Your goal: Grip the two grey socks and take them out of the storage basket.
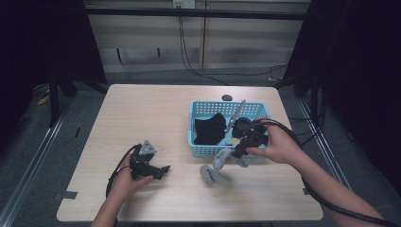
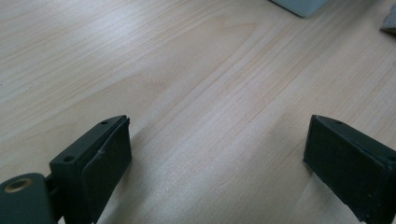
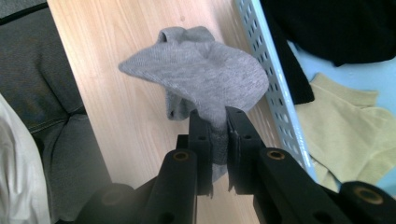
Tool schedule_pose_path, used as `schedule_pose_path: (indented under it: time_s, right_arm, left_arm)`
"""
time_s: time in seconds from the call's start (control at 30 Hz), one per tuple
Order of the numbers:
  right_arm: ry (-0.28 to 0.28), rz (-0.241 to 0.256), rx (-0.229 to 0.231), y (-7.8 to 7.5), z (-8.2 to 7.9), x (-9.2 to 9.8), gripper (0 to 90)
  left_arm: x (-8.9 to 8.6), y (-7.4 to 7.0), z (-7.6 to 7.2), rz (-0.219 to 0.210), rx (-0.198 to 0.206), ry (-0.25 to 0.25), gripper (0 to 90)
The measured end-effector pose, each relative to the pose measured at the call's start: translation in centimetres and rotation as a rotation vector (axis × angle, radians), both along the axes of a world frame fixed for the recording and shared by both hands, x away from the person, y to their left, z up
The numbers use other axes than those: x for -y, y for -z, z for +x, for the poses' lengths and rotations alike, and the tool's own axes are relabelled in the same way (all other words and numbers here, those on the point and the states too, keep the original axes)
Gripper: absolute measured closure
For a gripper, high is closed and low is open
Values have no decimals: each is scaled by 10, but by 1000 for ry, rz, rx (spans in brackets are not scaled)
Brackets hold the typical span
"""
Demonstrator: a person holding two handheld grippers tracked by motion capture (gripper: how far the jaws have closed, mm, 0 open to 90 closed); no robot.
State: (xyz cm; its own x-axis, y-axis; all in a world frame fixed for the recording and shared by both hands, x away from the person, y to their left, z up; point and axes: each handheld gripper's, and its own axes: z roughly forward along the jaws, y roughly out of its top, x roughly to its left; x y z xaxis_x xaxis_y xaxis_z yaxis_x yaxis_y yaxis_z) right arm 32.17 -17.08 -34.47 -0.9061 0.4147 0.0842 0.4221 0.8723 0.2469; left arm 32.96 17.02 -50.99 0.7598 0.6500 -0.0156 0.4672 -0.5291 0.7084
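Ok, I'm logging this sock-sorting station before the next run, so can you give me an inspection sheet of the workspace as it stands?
Surface: light wooden table, bare at left and far side.
Job's things: grey sock pinched in the right gripper beside the blue basket; second grey sock on the table.
Clutter: black clothes and a pale yellow sock in the basket.
Grippers: left gripper open, low over bare wood; right shut on the sock.
Cables: black cable trails from the right gripper; wall cables behind.
Surroundings: grey floor, dark curtains.
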Motion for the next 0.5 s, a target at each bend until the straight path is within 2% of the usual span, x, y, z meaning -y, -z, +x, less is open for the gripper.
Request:
schedule_pose_path:
  time_s: [0.27, 0.5]
  right_arm:
    - [-2, -10, -7, 16, -2, -4, 815]
    - [-11, -40, -12, 28, -4, -8, 813]
  left_arm:
    - [0, 0, 0, 0, 0, 0, 69]
    - [0, 0, 0, 0, 0, 0, 69]
